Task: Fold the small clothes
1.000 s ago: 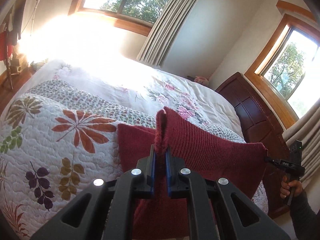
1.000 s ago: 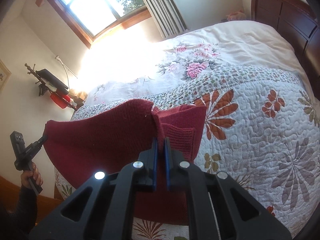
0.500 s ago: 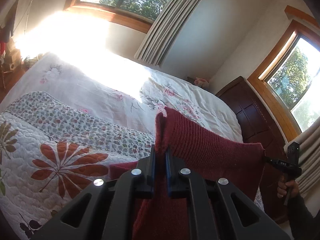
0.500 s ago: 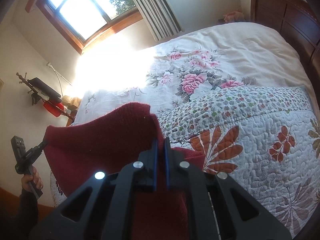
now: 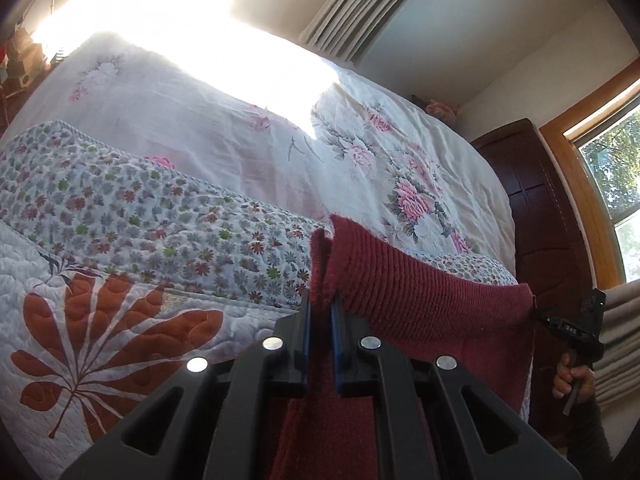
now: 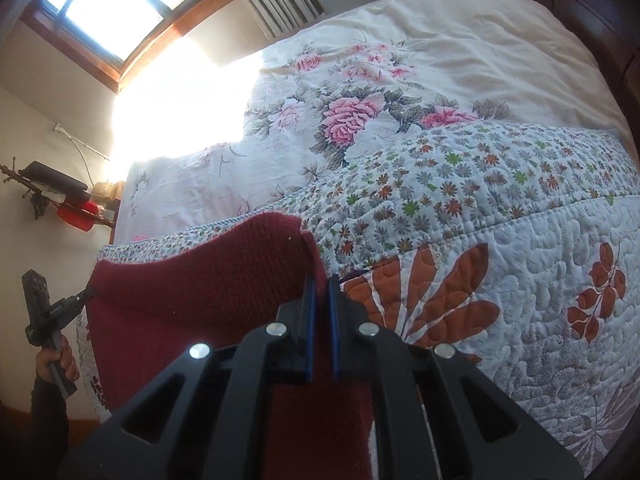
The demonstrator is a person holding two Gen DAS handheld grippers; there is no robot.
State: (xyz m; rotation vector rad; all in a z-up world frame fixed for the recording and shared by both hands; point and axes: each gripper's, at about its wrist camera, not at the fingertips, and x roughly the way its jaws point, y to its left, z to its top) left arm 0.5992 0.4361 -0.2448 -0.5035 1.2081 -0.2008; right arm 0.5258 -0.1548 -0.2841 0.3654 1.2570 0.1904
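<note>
A dark red knitted garment (image 5: 420,292) hangs stretched between both grippers above the bed. My left gripper (image 5: 320,304) is shut on one top corner, whose edge sticks up between the blue pads. In the left wrist view the right gripper (image 5: 576,328) shows at the far right, pinching the other corner. My right gripper (image 6: 320,284) is shut on that corner of the garment (image 6: 192,280). At the left of the right wrist view the left gripper (image 6: 52,312) holds the opposite corner. The garment's lower part hangs down behind the fingers, hidden.
Below lies a bed with a quilted bedspread (image 6: 500,260) printed with orange leaves and a white floral duvet (image 5: 280,128) beyond. A dark wooden headboard (image 5: 544,216) stands at the right. Curtains (image 5: 356,4), windows and a coat rack (image 6: 48,188) line the walls.
Both grippers carried the stretched garment farther over the bed toward the floral duvet; the lower red part that lay on the quilt has left the view.
</note>
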